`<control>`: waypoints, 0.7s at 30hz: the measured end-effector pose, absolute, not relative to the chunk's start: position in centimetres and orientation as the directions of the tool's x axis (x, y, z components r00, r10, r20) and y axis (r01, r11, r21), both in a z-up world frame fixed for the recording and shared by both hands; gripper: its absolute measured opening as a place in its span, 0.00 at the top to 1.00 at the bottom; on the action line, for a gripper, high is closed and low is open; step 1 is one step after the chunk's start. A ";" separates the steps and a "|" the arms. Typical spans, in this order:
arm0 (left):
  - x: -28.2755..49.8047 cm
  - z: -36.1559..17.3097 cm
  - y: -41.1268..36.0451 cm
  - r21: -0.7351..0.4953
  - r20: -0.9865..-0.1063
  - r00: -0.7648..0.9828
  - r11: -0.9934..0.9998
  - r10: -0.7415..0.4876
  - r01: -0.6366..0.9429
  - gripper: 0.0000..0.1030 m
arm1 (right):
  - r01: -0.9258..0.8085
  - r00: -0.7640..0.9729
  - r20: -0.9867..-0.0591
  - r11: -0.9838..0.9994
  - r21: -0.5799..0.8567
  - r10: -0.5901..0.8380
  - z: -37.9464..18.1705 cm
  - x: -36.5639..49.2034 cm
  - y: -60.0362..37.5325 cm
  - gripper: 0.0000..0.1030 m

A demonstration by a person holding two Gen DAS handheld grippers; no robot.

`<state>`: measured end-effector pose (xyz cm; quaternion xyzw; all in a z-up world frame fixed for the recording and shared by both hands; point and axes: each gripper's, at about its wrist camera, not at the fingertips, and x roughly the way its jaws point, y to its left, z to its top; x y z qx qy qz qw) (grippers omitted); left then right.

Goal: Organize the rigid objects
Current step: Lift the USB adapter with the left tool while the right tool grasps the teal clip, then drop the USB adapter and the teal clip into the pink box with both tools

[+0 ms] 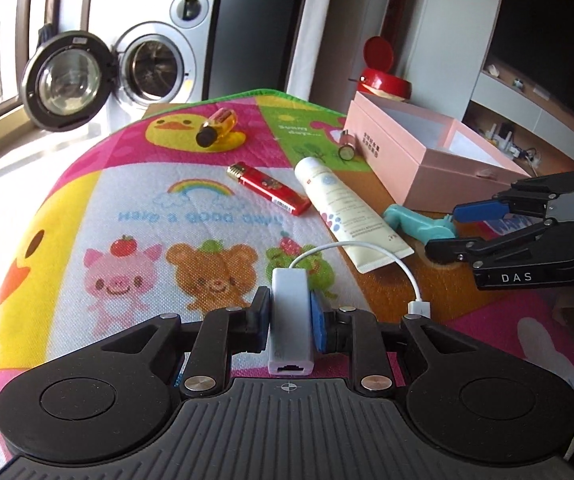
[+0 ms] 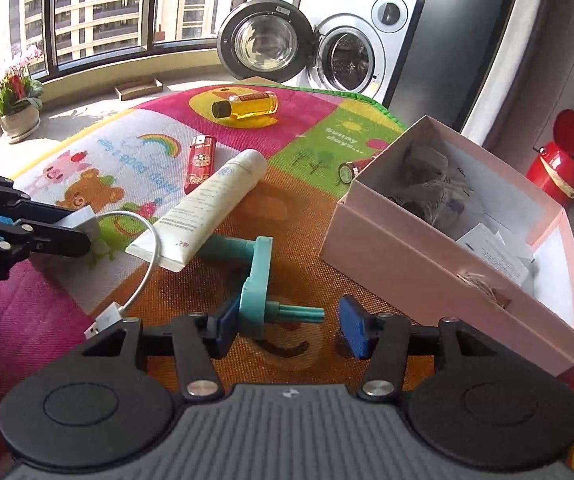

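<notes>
Here the right tool [image 2: 287, 330] gapes beside the pink box [image 2: 387, 252].

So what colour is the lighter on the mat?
Red with gold decoration; the lighter shows best in the right wrist view.

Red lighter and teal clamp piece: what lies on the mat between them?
The white cream tube lies diagonally between the red lighter and the teal clamp piece, its flat end overlapping the teal piece; clearest in the right wrist view.
</notes>
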<state>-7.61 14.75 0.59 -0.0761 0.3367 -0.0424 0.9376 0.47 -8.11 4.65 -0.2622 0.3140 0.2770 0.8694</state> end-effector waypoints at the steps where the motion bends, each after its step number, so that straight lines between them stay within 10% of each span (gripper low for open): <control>1: -7.6 0.6 14.9 -0.176 -0.621 0.772 0.984 -0.132 0.026 0.76 | -0.594 0.707 -0.661 0.717 -0.363 0.251 4.5 0.4 -8.7 0.49; 11: -7.4 0.3 13.4 -0.186 -0.606 0.778 0.980 -0.167 0.065 0.76 | -0.515 0.637 -0.673 0.857 -0.010 0.375 6.5 1.1 -13.4 0.34; 21: -7.4 0.5 12.1 -0.088 -0.623 0.771 0.991 -0.134 0.101 0.76 | -0.547 0.634 -0.692 0.833 -0.084 0.347 4.3 2.4 -10.9 0.31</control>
